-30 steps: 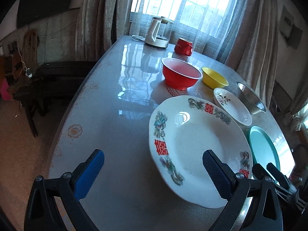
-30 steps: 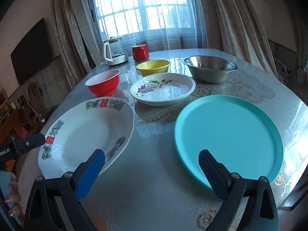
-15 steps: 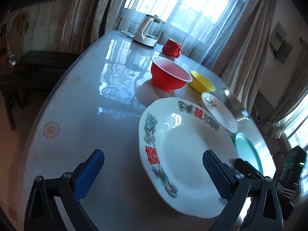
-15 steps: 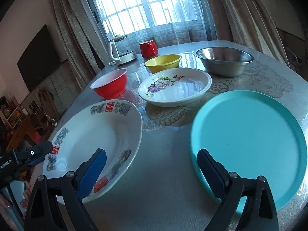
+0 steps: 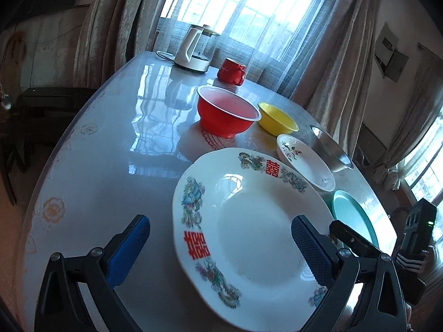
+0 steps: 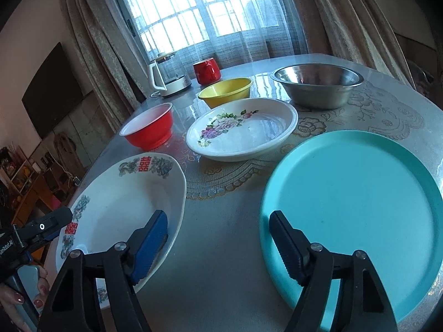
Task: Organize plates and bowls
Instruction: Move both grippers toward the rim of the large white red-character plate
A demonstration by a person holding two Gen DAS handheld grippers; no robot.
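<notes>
With both my grippers spread wide and holding nothing, the big double-happiness plate [image 5: 257, 229] lies flat on the surface [image 5: 110, 166] straight ahead of my left gripper [image 5: 221, 244], while my right gripper [image 6: 218, 238] straddles the gap between it and the teal plate [image 6: 357, 199].
</notes>
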